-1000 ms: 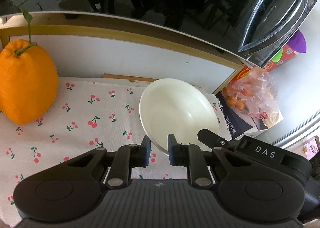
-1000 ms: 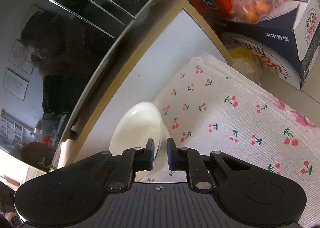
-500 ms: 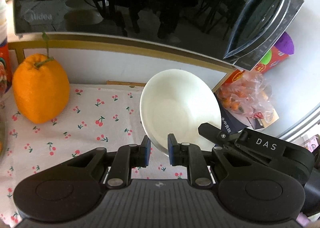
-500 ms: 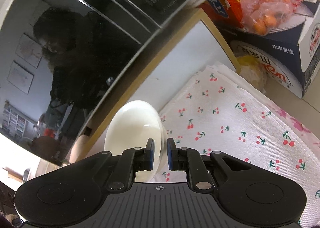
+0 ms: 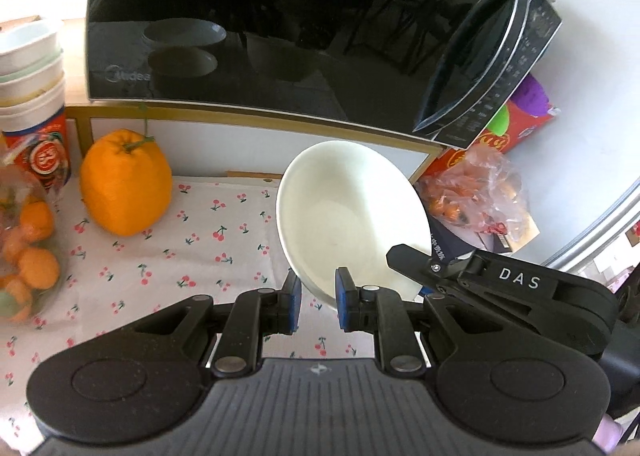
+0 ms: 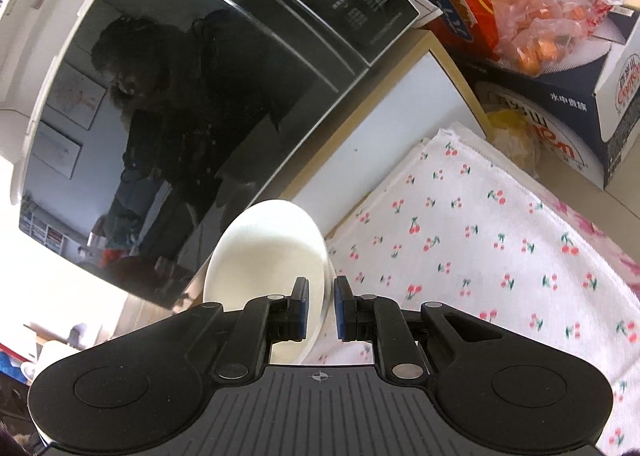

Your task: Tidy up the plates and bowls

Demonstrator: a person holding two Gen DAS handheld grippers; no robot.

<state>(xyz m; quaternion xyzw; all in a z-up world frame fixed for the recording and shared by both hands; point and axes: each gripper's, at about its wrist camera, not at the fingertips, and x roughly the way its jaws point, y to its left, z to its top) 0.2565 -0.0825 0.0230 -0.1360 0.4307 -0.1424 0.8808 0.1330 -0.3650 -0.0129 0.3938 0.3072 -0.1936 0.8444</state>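
White glazed ceramic, a shallow round bowl (image 5: pixel 352 215) is tilted above the cherry-print cloth (image 5: pixel 208 240) that covers the table, its near rim between the jaws of both grippers. The right gripper (image 6: pixel 319 308) has its jaws clamped on the rim. The left gripper (image 5: pixel 318 306) has its jaws a little apart around the rim; whether they press it I cannot tell. Close behind the bowl stands a glossy black microwave oven (image 5: pixel 280 27) on a wood-edged shelf. Beside it at the table's right edge sit a dark blue carton (image 6: pixel 560 103) and a clear plastic bag of small oranges (image 5: pixel 476 191). Toward the left edge are a large orange citrus fruit (image 5: pixel 124 187), stacked paper cups (image 5: pixel 32 87) and another bag of fruit (image 5: pixel 24 252).
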